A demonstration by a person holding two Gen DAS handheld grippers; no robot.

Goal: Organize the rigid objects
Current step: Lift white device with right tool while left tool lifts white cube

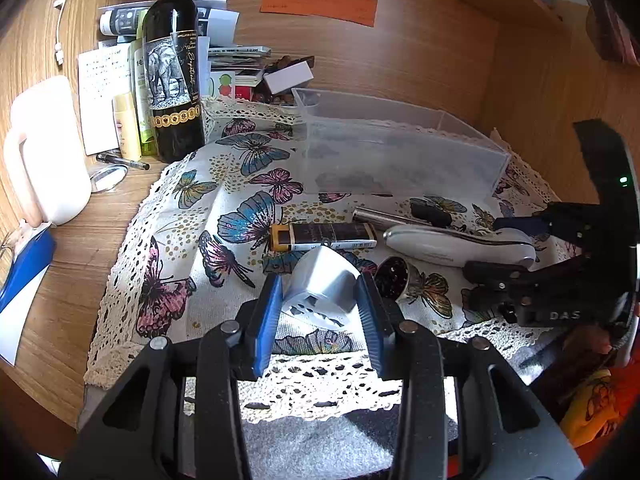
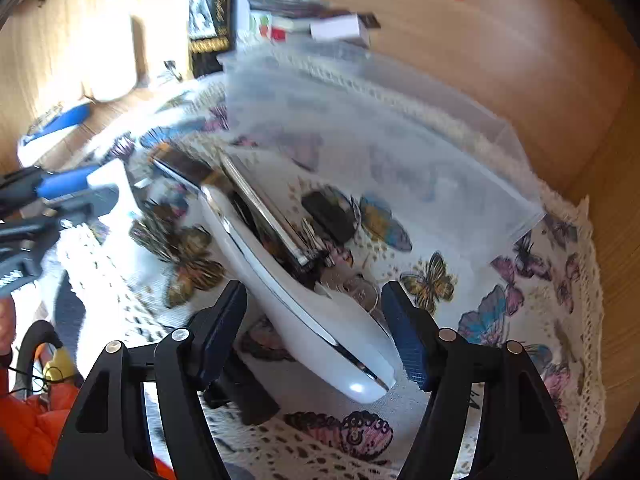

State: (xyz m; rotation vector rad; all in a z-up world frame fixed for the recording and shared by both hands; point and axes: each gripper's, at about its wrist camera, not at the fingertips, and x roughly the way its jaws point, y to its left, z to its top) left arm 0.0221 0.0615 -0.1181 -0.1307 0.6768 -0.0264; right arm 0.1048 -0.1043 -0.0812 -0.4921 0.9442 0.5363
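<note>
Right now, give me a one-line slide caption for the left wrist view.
Left gripper jaws close around a white travel adapter on the butterfly cloth, clear bin waiting behind.

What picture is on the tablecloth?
Colourful butterflies, pink, blue and gold, on the white lace-edged tablecloth. The left wrist view shows it best.

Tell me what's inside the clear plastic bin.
Nothing shows inside the clear plastic bin; the dark blotches seen through its frosted wall look like the butterfly cloth beneath. The far corners are too hazy to rule out small items.
</note>
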